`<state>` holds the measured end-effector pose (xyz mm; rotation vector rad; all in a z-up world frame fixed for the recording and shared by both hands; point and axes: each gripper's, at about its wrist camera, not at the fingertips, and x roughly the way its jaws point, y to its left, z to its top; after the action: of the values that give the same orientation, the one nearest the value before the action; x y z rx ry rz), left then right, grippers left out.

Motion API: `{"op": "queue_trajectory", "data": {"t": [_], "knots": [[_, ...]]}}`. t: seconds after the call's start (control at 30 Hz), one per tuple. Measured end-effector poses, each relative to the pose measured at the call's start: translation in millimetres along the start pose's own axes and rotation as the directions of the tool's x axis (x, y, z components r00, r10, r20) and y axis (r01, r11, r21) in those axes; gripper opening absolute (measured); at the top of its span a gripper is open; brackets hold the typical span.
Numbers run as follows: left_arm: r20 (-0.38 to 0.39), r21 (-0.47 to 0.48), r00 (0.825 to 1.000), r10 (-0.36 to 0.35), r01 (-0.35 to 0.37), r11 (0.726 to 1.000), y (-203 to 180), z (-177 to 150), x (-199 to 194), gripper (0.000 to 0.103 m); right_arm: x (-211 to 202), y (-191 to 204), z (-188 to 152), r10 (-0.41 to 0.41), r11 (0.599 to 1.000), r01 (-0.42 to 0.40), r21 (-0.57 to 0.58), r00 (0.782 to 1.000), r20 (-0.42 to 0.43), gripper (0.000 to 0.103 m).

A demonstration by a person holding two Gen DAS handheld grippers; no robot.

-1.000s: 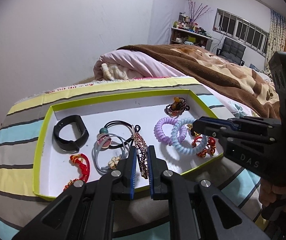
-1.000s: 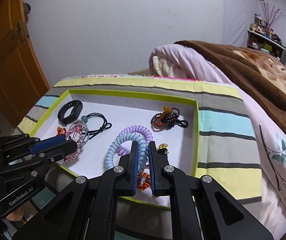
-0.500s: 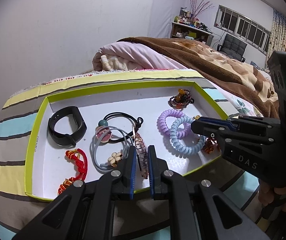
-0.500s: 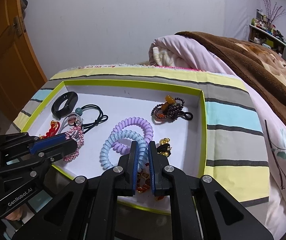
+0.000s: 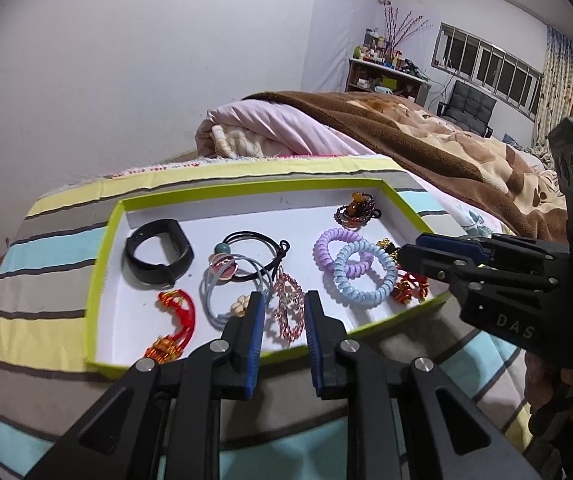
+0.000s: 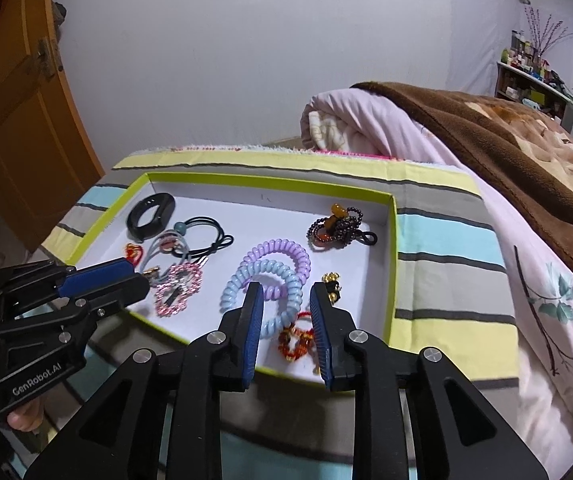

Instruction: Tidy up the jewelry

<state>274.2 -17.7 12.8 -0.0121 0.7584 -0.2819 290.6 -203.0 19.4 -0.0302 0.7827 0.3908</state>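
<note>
A white tray with a lime-green rim [image 5: 98, 280] [image 6: 390, 260] sits on a striped cloth. My left gripper [image 5: 284, 308] hangs over the tray's near edge with its jaws opening. A pink beaded hair clip [image 5: 288, 308] [image 6: 178, 290] lies loose in the tray between them. My right gripper [image 6: 286, 300] is also opening, above a red knotted bracelet [image 6: 296, 338] [image 5: 410, 290] that rests in the near right corner. Also in the tray are a blue coil tie [image 5: 362, 280], a purple coil tie [image 5: 326, 246], a black wristband [image 5: 158, 256] and a dark bead bracelet [image 5: 356, 212].
Grey and black hair ties [image 5: 242, 268] and a red cord charm [image 5: 178, 320] lie at the tray's left. A rolled pink quilt [image 6: 366, 124] and a brown blanket [image 6: 506, 152] fill the bed on the right. An orange door [image 6: 18, 100] stands left.
Both grippers' jaws have spread apart. The pink clip, pinched by the left fingers before, now lies free in the tray, and the red bracelet shows between the right fingers.
</note>
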Motion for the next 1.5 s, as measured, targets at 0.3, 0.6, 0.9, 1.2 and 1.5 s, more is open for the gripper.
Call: {"op": "queue_trajectory", "data": {"t": [0.3,0.6,0.9,1.2,1.5], "knots": [[0.053,-0.011,0.997,0.048,-0.047,0.999,-8,-21,-49,0.023,-51,14,-29,-0.001,1.0,0.001,0.01,0.999,0.044,0.028],[0.08,-0.055,0.991,0.105,-0.101,0.993,-18,-58,-92,0.023,-99,37,-67,-0.007,1.0,0.008,-0.009,0.997,0.083,0.028],[0.099,-0.096,0.98,0.171,-0.162,0.982,-22,-91,-126,0.024,-130,59,-100,-0.022,0.999,0.024,-0.024,0.994,0.112,0.029],[0.107,-0.106,0.971,0.215,-0.204,0.973,-32,-123,-148,0.024,-156,72,-132,-0.045,0.998,0.05,-0.029,0.986,0.163,0.029],[0.137,-0.11,0.964,0.228,-0.214,0.971,-41,-139,-160,0.024,-169,76,-155,-0.06,0.998,0.066,-0.025,0.981,0.183,0.029]]}}
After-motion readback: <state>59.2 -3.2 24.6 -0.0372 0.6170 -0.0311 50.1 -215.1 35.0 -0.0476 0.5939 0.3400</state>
